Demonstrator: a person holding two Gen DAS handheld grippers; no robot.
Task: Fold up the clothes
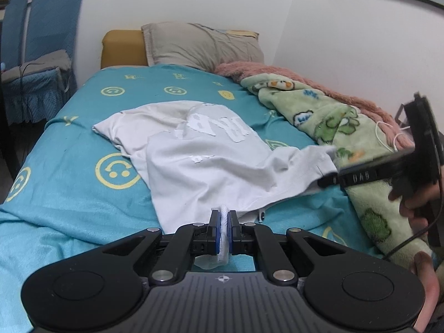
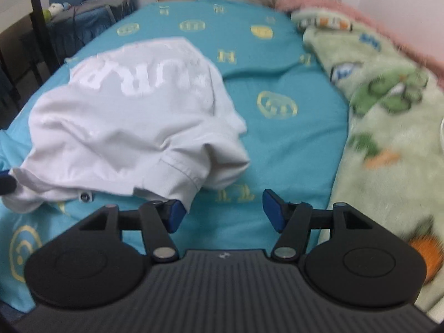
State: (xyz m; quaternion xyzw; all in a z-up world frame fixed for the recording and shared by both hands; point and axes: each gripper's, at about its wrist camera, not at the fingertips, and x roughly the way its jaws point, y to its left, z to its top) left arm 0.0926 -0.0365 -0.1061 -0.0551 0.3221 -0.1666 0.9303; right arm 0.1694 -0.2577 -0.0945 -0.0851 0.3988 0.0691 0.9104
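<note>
A white T-shirt (image 1: 199, 161) with white lettering lies crumpled on the teal bed sheet (image 1: 83, 138). My left gripper (image 1: 224, 222) is shut on the shirt's near hem, with cloth bunched between the blue pads. In the left wrist view my right gripper (image 1: 330, 179) reaches in from the right, at the shirt's right corner. In the right wrist view the shirt (image 2: 125, 116) lies ahead and to the left. My right gripper (image 2: 222, 211) is open, and its left pad (image 2: 174, 213) touches the shirt's hem. Nothing lies between its fingers.
A green cartoon blanket (image 1: 333, 122) and a pink fleece (image 1: 277, 72) lie along the bed's right side by the wall. A grey pillow (image 1: 202, 44) lies at the head. Blue-covered chairs (image 1: 41, 41) stand to the left of the bed.
</note>
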